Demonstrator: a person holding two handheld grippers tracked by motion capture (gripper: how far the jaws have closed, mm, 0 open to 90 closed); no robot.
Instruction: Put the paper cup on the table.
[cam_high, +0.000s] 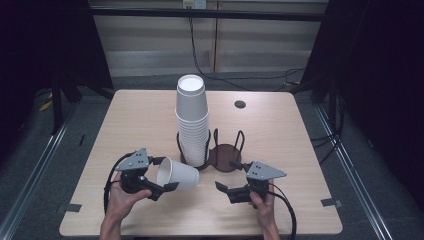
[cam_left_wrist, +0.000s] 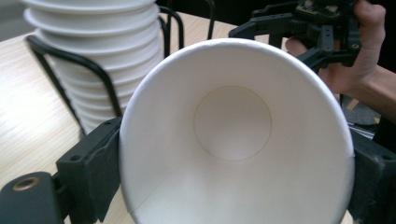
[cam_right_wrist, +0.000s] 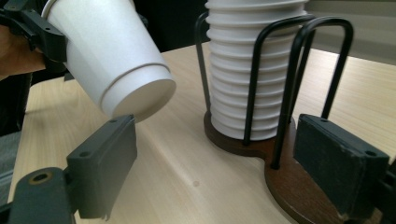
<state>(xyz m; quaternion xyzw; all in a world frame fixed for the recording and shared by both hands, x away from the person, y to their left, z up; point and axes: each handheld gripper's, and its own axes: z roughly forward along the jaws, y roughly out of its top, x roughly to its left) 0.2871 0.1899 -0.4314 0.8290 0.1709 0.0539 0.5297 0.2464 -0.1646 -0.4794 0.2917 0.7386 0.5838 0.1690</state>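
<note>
**One cup off the stack, second slot of the holder bare**

The left gripper (cam_high: 161, 174) holds a single white paper cup (cam_high: 177, 173) on its side, its jaws pinching the cup near the rim from both sides; in the left gripper view the open mouth (cam_left_wrist: 233, 135) faces the camera with a black jaw pressed against each flank. This cup hangs above the light wooden worktop (cam_high: 280, 125), just in front and to the left of the dark brown wooden cup holder with black wire loops (cam_high: 225, 152), its base pointing toward the holder.

The tall stack of white paper cups (cam_high: 192, 122) stands upright in the holder's left slot, ringed by the wire loops. The right slot, a round brown disc with its own loops, has nothing in it. A small black round grommet (cam_high: 240, 104) sits in the worktop well behind the holder.

The right gripper (cam_high: 227, 176) waits just in front and to the right of the holder, jaws spread with nothing between them; its own view looks past them at the cup's base (cam_right_wrist: 140, 100) and the holder's base (cam_right_wrist: 280, 168).

By my reading, the work is moving cups from the stack to the bare slot. The cup is already separate from the stack. Left to do: turn it upright or mouth down, set it inside the right-hand loops, and release. No cup stands there yet, so the job looks near its start.
</note>
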